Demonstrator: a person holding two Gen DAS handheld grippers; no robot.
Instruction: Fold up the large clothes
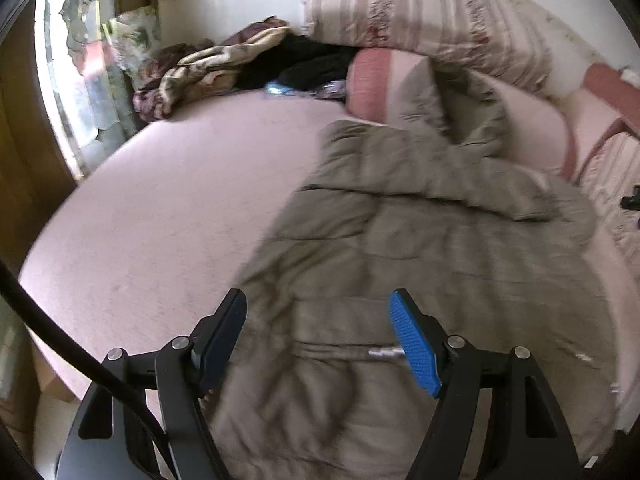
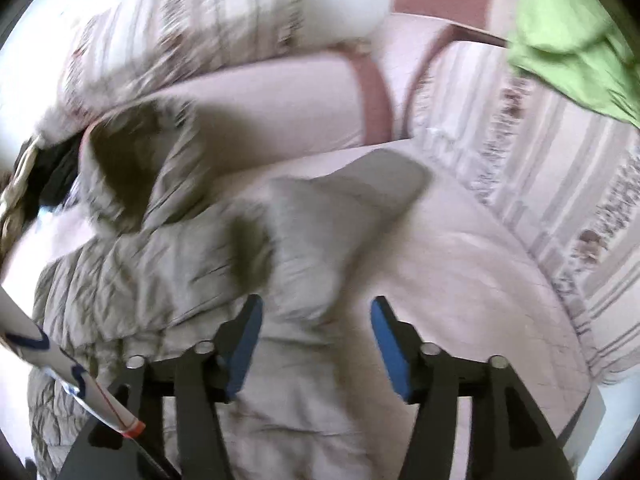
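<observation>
Grey-brown puffer jacket (image 1: 420, 240) lies spread on the pink bed sheet (image 1: 160, 208), hood toward the striped pillows (image 1: 420, 12). Left gripper (image 1: 318, 340) above its lower half, jaws wide apart, nothing held. Right gripper (image 2: 316, 344) also wide apart, empty, over a jacket sleeve (image 2: 340, 208). Green cloth (image 2: 572, 36) far right.

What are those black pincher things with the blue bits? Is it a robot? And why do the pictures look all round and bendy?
No robot here: a person holds one claw in each hand, and a tiny wide-eyed camera on each makes the bendy pictures. One picture looks along the left claw, the other along the right claw. The blue bits are its grippy pads. Below them a big grey-brown puffy coat lies on a pink bed, waiting to be folded. Striped pillows and other clothes sit further back. Both claws are open, holding nothing.
</observation>
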